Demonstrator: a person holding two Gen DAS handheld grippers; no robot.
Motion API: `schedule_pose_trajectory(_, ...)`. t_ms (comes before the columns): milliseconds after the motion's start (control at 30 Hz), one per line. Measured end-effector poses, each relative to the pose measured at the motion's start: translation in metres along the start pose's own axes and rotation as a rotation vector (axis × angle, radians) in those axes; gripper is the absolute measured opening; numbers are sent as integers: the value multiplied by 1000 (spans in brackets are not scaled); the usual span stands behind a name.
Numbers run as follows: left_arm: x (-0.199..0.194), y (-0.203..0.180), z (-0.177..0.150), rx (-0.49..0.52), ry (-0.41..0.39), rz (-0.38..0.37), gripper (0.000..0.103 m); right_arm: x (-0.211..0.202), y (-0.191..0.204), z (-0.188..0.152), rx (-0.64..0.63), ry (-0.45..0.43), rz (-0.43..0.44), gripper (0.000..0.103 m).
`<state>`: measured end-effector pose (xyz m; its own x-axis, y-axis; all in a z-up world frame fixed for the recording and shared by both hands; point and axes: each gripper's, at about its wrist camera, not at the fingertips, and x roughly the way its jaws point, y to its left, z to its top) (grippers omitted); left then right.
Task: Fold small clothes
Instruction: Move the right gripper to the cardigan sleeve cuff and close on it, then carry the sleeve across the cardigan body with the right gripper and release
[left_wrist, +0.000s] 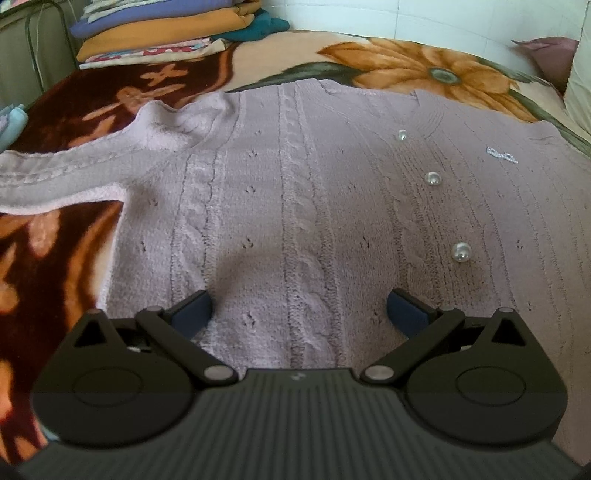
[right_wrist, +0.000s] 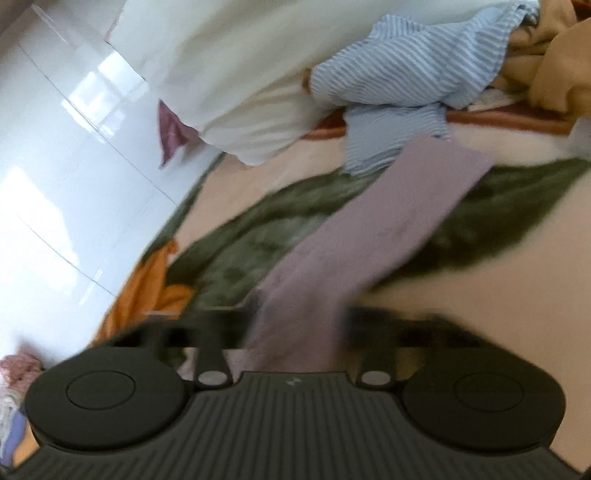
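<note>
A lilac cable-knit cardigan (left_wrist: 314, 192) with pearl buttons (left_wrist: 433, 179) lies flat, front up, on a flowered blanket (left_wrist: 406, 62). Its left sleeve (left_wrist: 66, 177) stretches out to the left. My left gripper (left_wrist: 299, 306) hovers just above the cardigan's lower body, fingers wide open and empty. In the blurred right wrist view, my right gripper (right_wrist: 299, 321) is shut on the cardigan's other sleeve (right_wrist: 388, 218), which runs from the jaws up to the right over the blanket.
A stack of folded clothes (left_wrist: 166, 33) sits at the far left of the bed. A blue striped garment (right_wrist: 399, 81) and a tan cloth (right_wrist: 554, 66) lie near a cream pillow (right_wrist: 240, 74). A white tiled wall (right_wrist: 55, 166) borders the bed.
</note>
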<state>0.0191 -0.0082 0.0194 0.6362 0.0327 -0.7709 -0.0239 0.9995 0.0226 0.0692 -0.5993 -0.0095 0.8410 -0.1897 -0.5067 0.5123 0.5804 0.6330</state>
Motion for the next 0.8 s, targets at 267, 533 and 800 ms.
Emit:
schedule_pose_trajectory(267,-4,3,5,3,-7,-11,103,-52,-13,8,-11,-103,117,6)
schedule_pose_trajectory(533,-14,12,11,-31,-10,-49,103,-98,31,-2,-137,-113,227,6)
schedule_pose_trajectory(800,-24,24,18,-48,-4,-48,103,-120,73,-28,-193,-99,279,6)
